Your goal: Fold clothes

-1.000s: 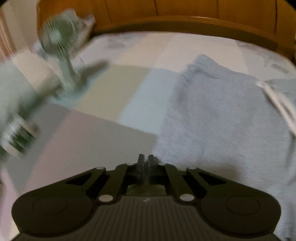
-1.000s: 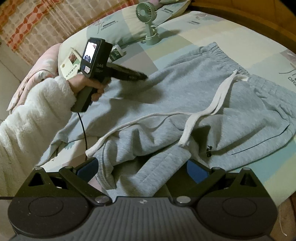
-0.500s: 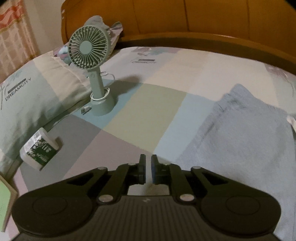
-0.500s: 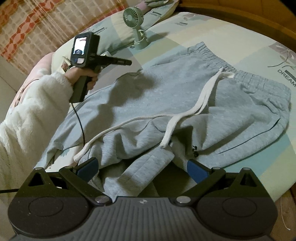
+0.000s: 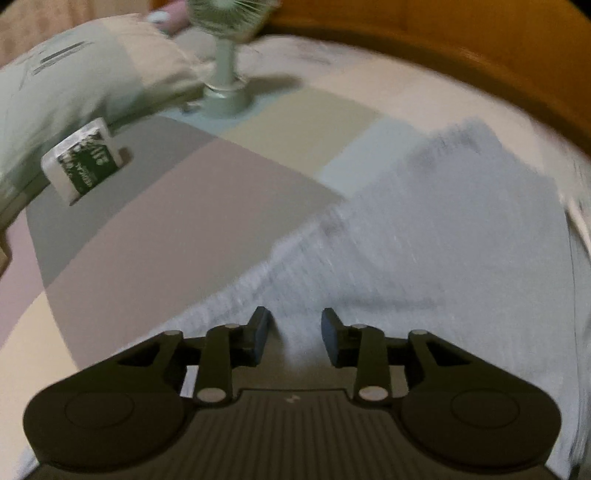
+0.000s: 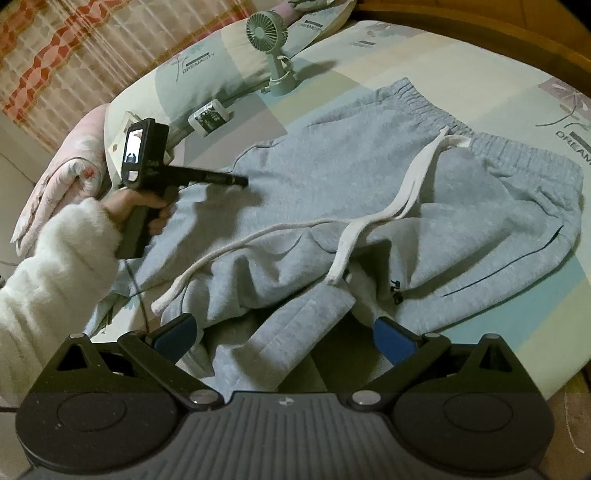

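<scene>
Right wrist view: grey cotton sweatpants (image 6: 369,192) lie spread across a pastel patchwork bedsheet (image 6: 351,85), both grippers parted and holding nothing.

Nearest this camera, the right gripper (image 6: 284,332) has its blue-padded fingers (image 6: 393,338) spread wide on either side of a folded-up grey leg cuff (image 6: 299,328), not closed on it. A white drawstring (image 6: 373,225) trails from the elastic waistband down over the fabric. Over on the left, a hand (image 6: 136,206) in a fluffy white sleeve (image 6: 51,273) holds the left gripper (image 5: 293,334) low above the cloth; its own blurred view shows the fingers apart with grey fabric between and beneath them. A small green desk fan (image 6: 271,48), a white tissue pack (image 6: 208,116) and a pillow (image 6: 207,70) sit beyond the sweatpants, near the wooden headboard (image 5: 461,33).
</scene>
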The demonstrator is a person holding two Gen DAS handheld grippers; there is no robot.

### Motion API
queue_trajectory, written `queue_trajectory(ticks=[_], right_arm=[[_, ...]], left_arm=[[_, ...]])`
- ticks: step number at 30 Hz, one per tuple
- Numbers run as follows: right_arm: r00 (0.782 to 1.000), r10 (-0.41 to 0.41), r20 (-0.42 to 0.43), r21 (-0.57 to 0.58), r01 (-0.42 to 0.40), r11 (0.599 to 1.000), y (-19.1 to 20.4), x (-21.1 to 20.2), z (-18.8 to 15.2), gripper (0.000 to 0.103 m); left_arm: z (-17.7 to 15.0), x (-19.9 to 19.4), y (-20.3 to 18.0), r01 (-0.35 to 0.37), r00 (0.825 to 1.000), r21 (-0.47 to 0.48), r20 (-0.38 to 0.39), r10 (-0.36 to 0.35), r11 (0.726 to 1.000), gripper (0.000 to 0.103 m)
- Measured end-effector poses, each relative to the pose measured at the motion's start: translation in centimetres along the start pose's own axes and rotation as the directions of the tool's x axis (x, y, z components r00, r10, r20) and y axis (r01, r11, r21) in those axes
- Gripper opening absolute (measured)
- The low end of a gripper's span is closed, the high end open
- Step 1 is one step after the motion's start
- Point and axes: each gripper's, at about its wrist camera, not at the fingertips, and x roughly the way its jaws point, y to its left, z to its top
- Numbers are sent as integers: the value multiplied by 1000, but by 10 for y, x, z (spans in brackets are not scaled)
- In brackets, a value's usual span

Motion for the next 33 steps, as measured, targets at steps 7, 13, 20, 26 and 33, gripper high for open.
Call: queue_trajectory(ticks=[7,13,20,26,33], right_arm=[[999,-18,29,10,18,1000,1,-13,-3,103],[999,-3,44,-14,3,1000,13,-19,-4,103],[999,20,32,-54,-19,998,36,-17,-14,103],[999,32,0,-97,-32,995,59,-9,-24,103],[999,40,-19,-135,-42,990,82,-6,-32,103]], left_arm=[[13,-9,5,-70,997,-31,36,71,997,36],[-18,-75,25,-72,994,-5,82,73,997,50],[-108,-139,47,-158,985,-47,63,161,986,71],[-187,-149,53,-165,986,-150,-7,165,975,71],[-251,-177,64,-127,991,-307,11,137,943,72]])
